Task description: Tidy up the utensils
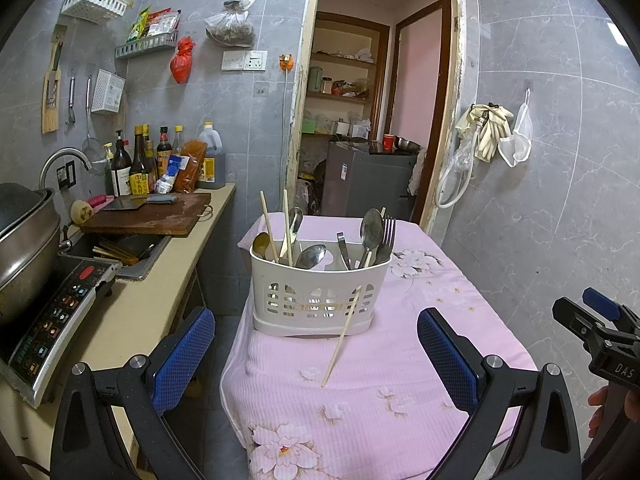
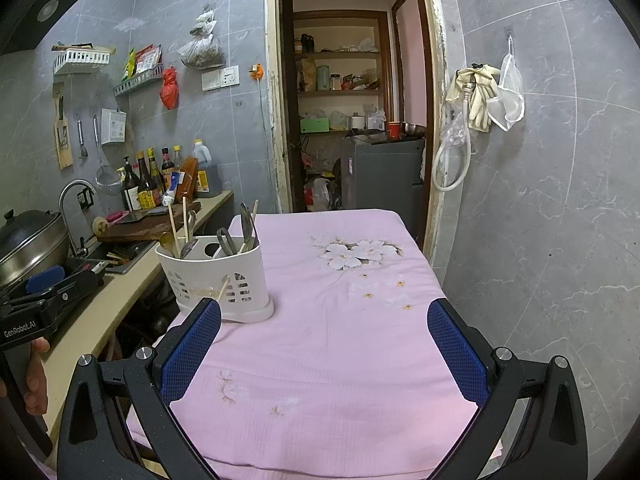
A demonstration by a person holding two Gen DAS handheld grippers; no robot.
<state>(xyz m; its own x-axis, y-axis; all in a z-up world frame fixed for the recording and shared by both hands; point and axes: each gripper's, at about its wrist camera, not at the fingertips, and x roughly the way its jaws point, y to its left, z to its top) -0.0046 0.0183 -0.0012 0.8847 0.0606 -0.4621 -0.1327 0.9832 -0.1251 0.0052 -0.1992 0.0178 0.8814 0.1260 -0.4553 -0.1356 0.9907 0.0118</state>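
While seen from the left wrist: left gripper (image 1: 316, 344) released, blue pads wide apart, nothing between them, hovering above pink floral cloth (image 1: 400, 380). White utensil caddy (image 1: 316, 300) ahead on cloth, holding spoons (image 1: 370, 232), fork (image 1: 388, 236), upright chopsticks (image 1: 269, 226). Loose chopstick (image 1: 344, 336) leaning against caddy's front, lower tip on cloth. Right gripper (image 1: 596, 320) at frame edge, state unclear here.

From the right wrist: right gripper (image 2: 324, 344) released, empty, over cloth (image 2: 340, 360); caddy (image 2: 218, 280) left of centre, near counter (image 2: 120, 300).
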